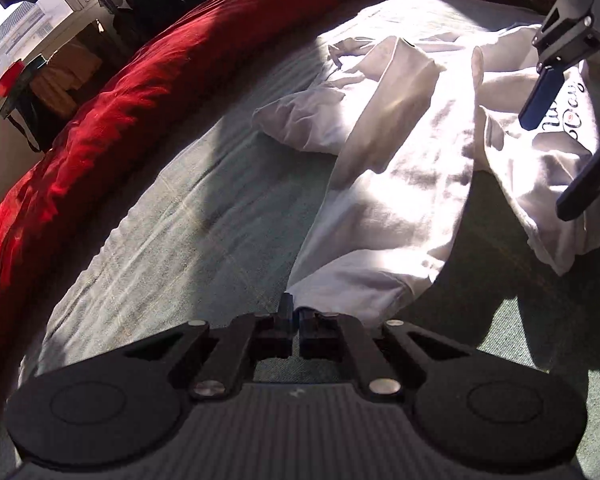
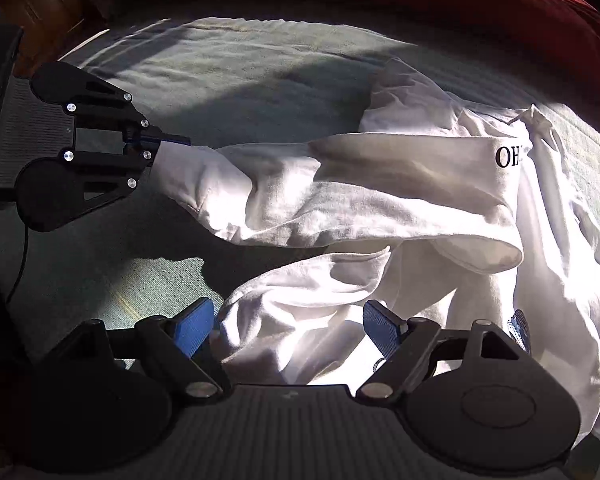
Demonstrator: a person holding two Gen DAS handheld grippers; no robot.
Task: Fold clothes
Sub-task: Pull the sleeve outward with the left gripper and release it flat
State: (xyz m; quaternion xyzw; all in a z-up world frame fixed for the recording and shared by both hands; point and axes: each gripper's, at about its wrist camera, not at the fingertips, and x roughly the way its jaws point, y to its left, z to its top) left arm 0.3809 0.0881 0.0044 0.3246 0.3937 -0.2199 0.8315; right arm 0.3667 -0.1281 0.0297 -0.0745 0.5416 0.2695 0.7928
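Setting: one white shirt (image 1: 400, 168) lies crumpled on a grey-green bed sheet (image 1: 172, 216), partly in bright sunlight, with one red duvet (image 1: 120, 92) bunched along the far edge.
Left gripper (image 1: 295, 322): fingers pressed together, pinching the end of a sleeve (image 2: 188, 176); the pinch is clearest in the right wrist view, where the sleeve stretches away from the closed tips.
Right gripper (image 2: 288, 330): two blue pads (image 2: 194, 330) spread wide, cloth lying between them, neither clearly pressing it.
Only in left wrist view: a window (image 1: 16, 28) and a shelf with clutter; cursive print on the shirt.
Only in right wrist view: black letters "OH" (image 2: 508, 156) on the sleeve.
Count: one shirt, two grippers.
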